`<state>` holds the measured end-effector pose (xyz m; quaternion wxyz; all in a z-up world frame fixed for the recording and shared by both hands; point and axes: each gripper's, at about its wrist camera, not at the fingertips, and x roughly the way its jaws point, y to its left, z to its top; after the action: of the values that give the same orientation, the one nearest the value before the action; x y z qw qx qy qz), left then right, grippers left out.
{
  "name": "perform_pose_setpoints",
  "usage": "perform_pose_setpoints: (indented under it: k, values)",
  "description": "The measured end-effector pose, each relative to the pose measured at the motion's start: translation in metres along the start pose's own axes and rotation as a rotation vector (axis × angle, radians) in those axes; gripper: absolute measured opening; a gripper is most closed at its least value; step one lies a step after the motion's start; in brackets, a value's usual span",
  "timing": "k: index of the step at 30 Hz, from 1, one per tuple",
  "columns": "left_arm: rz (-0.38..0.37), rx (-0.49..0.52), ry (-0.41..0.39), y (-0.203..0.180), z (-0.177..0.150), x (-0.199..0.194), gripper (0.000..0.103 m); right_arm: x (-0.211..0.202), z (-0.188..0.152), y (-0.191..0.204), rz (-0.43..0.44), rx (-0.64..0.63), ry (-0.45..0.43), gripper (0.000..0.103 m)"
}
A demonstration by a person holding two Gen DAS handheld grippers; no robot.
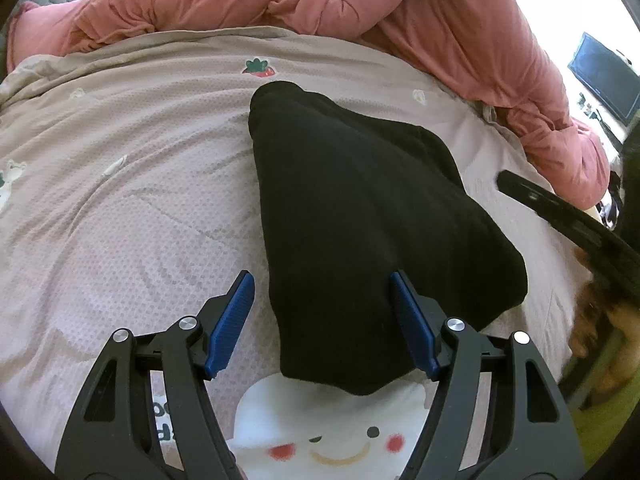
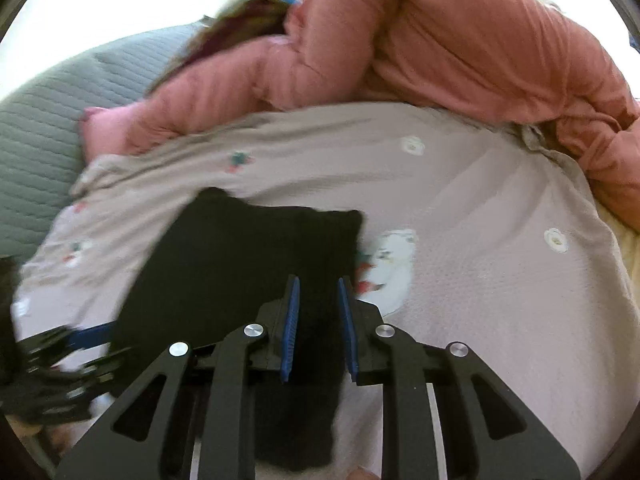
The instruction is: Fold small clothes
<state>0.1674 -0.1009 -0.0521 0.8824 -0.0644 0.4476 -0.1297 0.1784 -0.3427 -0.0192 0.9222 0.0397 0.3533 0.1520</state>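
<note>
A small black garment (image 1: 360, 208) lies in a folded heap on the pale patterned bedsheet (image 1: 120, 184). My left gripper (image 1: 322, 280) is open, its blue pads spread either side of the garment's near end, gripping nothing. In the right wrist view the same black garment (image 2: 240, 264) lies ahead and under my right gripper (image 2: 318, 284), whose blue pads stand a narrow gap apart over the cloth; the view is blurred. The right gripper's black arm (image 1: 568, 220) shows at the right edge of the left wrist view. The left gripper (image 2: 60, 364) shows blurred at lower left.
A pink quilted duvet (image 1: 360, 4) is bunched along the far side of the bed and to the right (image 2: 480, 40). A grey-green quilted pillow (image 2: 36, 128) lies far left. A dark monitor (image 1: 604, 76) stands beyond the bed at right.
</note>
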Motion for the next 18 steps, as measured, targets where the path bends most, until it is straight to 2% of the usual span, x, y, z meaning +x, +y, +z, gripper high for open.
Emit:
perform_pose_setpoints:
  k: [3, 6, 8, 13, 15, 16, 17, 18]
  values:
    - [0.003, 0.0, 0.002, 0.0, -0.004, -0.003, 0.062, -0.001, -0.014, 0.014, 0.026, -0.057, 0.054, 0.019]
    - [0.01, 0.005, 0.002, 0.0, -0.007, -0.006, 0.062, 0.014, -0.033, 0.011, -0.036, -0.06, 0.139, 0.019]
    - [0.008, 0.006, 0.002, 0.0, -0.011, -0.009, 0.062, 0.02, -0.043, 0.01, -0.041, -0.043, 0.158, 0.022]
    - [0.025, 0.018, -0.008, -0.001, -0.017, -0.02, 0.062, 0.0, -0.038, 0.018, -0.028, -0.034, 0.113, 0.025]
    - [0.03, 0.022, -0.018, -0.001, -0.018, -0.026, 0.062, -0.013, -0.036, 0.022, -0.033, -0.048, 0.079, 0.034]
    - [0.031, 0.024, -0.024, -0.002, -0.019, -0.029, 0.062, -0.02, -0.037, 0.023, -0.036, -0.051, 0.062, 0.045]
    - [0.032, 0.024, -0.03, -0.002, -0.019, -0.032, 0.063, -0.026, -0.037, 0.025, -0.035, -0.051, 0.047, 0.05]
    - [0.033, 0.025, -0.037, -0.002, -0.02, -0.036, 0.064, -0.033, -0.037, 0.026, -0.031, -0.052, 0.025, 0.05]
